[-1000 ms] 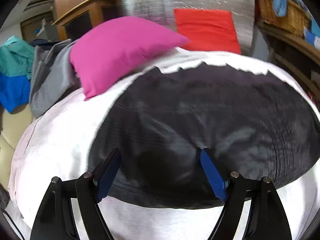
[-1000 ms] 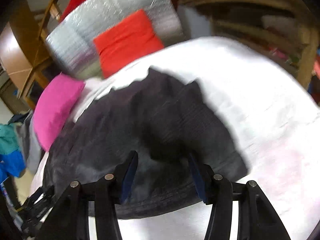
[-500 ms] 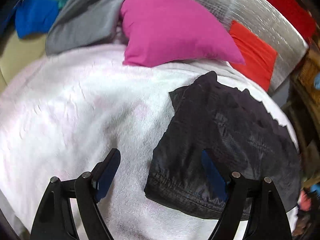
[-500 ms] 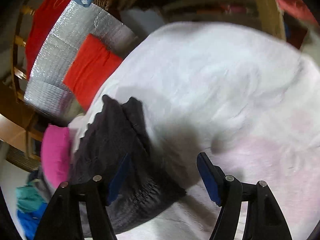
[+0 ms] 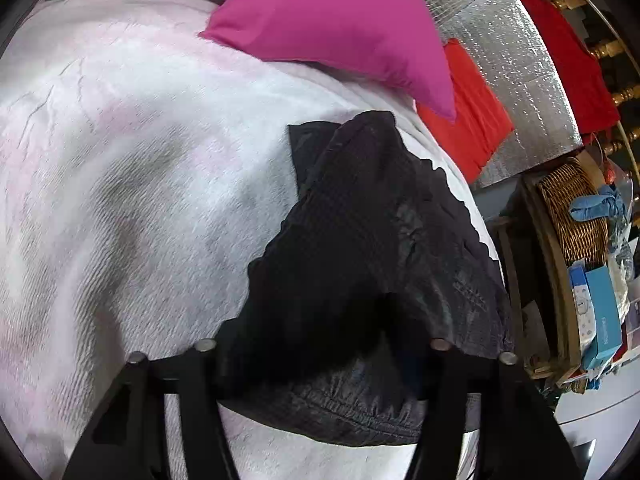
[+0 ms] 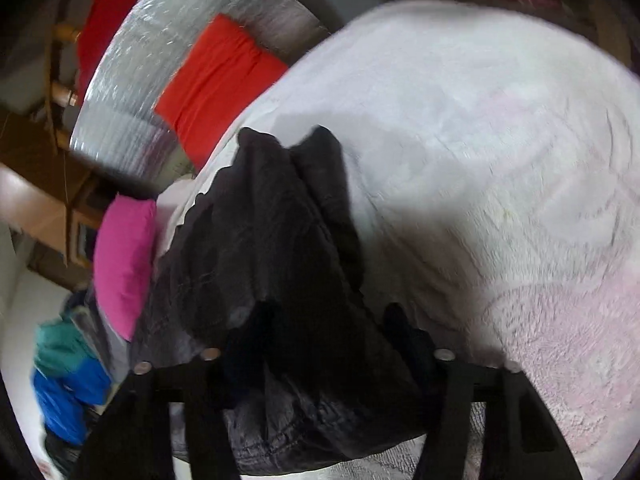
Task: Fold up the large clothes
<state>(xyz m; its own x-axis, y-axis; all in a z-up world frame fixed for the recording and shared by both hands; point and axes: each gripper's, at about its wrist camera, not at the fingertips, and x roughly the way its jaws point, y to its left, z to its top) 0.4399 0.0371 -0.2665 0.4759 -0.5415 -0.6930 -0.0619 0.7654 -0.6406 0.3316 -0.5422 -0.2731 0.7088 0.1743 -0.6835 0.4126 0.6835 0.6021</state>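
Black garment point(image 5: 360, 248) lies on the white blanket point(image 5: 120, 184), bunched and partly raised toward both wrist cameras. Left gripper point(image 5: 320, 364): jaws stand wide apart, dark cloth draped between and over the fingers; whether anything is pinched cannot be told. Right gripper point(image 6: 324, 360): same condition, fabric heaped across the jaws, grip cannot be told; this view is blurred. Hem of garment sits just in front of the left gripper. Pink pillow point(image 5: 336, 20) rests on the blanket beyond the garment, red cushion point(image 5: 476, 120) beside it
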